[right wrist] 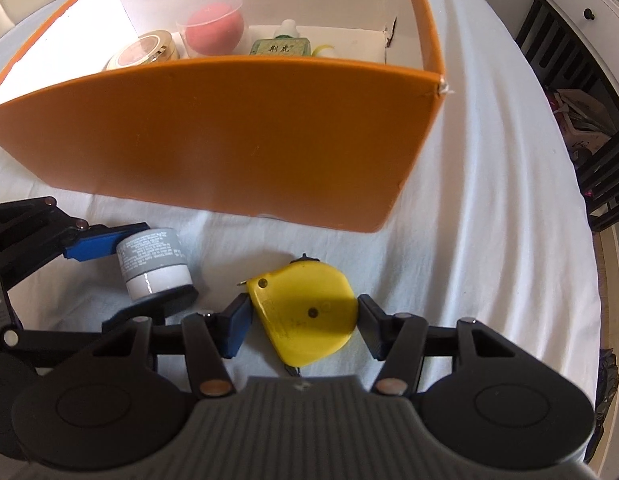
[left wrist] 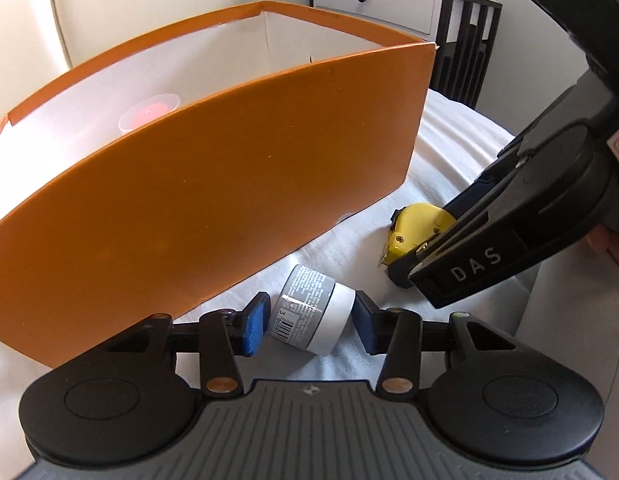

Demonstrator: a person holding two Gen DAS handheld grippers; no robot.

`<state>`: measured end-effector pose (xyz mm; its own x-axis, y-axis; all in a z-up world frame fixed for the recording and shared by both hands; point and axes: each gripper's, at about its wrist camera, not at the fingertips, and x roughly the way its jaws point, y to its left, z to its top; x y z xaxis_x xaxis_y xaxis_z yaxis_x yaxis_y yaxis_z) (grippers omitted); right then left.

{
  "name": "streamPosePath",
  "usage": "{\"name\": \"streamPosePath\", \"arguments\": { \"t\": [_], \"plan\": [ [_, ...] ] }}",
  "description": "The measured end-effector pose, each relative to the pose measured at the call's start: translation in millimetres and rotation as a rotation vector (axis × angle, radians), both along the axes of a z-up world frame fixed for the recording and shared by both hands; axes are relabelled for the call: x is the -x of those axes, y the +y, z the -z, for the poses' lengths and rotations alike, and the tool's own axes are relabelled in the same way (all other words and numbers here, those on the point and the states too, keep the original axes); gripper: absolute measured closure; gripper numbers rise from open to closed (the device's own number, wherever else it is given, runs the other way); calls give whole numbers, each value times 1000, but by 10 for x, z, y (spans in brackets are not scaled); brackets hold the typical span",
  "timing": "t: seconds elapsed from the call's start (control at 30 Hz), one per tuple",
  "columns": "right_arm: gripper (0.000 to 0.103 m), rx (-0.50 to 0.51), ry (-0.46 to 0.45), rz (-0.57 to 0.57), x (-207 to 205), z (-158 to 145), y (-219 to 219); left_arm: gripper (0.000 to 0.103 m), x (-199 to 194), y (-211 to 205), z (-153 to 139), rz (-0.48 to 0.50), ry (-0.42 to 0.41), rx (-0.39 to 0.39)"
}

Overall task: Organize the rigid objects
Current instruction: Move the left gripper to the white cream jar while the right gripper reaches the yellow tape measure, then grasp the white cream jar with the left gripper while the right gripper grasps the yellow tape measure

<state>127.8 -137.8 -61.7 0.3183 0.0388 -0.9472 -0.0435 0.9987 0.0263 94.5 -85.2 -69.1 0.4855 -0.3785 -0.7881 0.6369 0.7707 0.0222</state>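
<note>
Jar [left wrist: 315, 312]: one, short cylinder, grey label with barcode, white glossy lid, lying tilted on white cloth [right wrist: 489, 160] before the orange box [right wrist: 229, 140]; left hand-held gripper [left wrist: 309, 318] clamped on it, blue pads at both ends. Tape measure [right wrist: 305, 312]: one, yellow plastic, rounded, flat on cloth; right hand-held gripper [right wrist: 303, 326] pads against both sides. Inside box: pink ball in clear cup [right wrist: 213, 28], gold tin [right wrist: 145, 54], green bottle [right wrist: 283, 44] with Chinese characters.

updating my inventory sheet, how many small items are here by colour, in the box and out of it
Yellow: 1, the tape measure on the cloth.
Grey and white: 1, the jar on the cloth.
Pink: 1, the ball in a clear cup in the orange box.
Gold: 1, the round tin in the box.
Green: 1, the bottle in the box.
Total: 5; the box wall may hide others.
</note>
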Motion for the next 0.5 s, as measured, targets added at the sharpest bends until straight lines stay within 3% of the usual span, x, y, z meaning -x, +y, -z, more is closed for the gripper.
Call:
{"name": "streamPosePath", "arguments": {
  "t": [0.23,0.5],
  "plan": [
    [47,55,4,-40,-31,31,116,65,-18,4,-12,-40,63,-26],
    [48,31,10,-98,-29,25,165,65,-122,232,-42,-143,211,27]
  ]
}}
